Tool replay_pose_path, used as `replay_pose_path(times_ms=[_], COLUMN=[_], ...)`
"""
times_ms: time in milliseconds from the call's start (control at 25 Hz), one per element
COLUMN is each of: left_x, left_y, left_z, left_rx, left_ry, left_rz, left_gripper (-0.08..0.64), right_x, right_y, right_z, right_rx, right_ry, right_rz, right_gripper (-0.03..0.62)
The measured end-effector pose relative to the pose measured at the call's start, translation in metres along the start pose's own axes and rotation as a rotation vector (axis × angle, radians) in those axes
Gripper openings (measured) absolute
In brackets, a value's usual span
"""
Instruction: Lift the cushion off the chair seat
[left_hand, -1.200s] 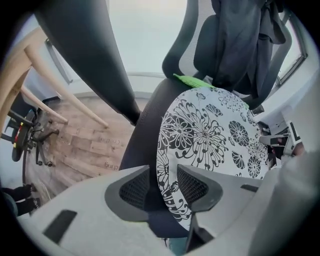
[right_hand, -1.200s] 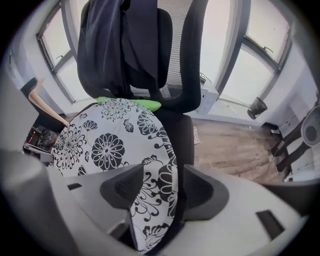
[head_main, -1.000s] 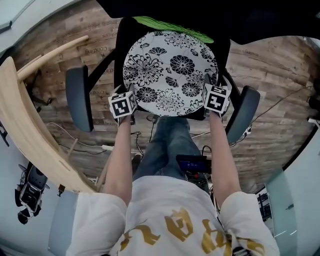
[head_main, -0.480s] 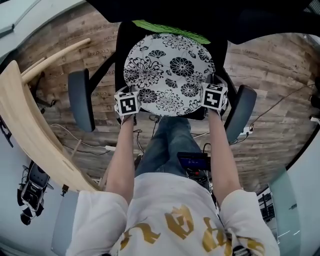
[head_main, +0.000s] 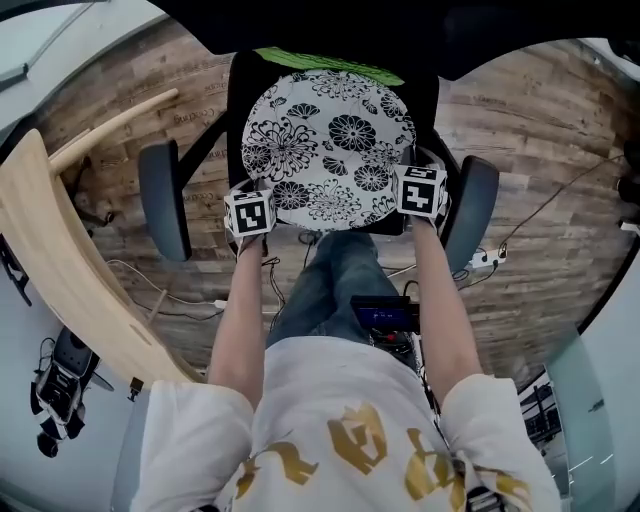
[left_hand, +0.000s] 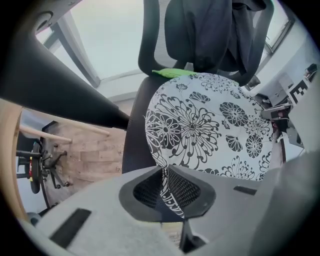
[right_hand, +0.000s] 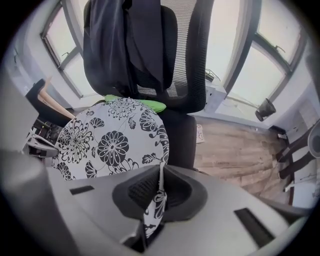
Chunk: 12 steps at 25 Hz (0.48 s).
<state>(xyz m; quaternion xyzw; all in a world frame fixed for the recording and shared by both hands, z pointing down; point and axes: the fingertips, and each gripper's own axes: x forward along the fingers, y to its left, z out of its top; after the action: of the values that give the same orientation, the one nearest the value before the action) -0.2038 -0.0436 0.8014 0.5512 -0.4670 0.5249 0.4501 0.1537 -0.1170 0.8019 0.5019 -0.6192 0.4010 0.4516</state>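
While the floral cushion (head_main: 325, 150) lies on the black office chair seat (head_main: 236, 105), your left gripper (left_hand: 167, 189) is closing on its near-left edge, fabric pinched between the pads, and your right gripper (right_hand: 159, 192) clamps the near-right edge.

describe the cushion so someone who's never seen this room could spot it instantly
Find the black office chair on the wood floor. On its seat lies a round cushion, white with black flower print, unlike the plain green item tucked behind it.
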Motion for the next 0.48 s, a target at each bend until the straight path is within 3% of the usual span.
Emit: replay_pose_path(times_ms=[480], left_x=[-0.03], left_y=[-0.008], left_z=[0.006], left_rx=[0.023], left_ry=[-0.041], left_rz=[-0.002], left_gripper=[0.034], right_x=[-0.032], right_y=[0.01], right_z=[0.005], right_rx=[0.023], right_ry=[-0.009], right_rz=[0.009], right_gripper=[0.023])
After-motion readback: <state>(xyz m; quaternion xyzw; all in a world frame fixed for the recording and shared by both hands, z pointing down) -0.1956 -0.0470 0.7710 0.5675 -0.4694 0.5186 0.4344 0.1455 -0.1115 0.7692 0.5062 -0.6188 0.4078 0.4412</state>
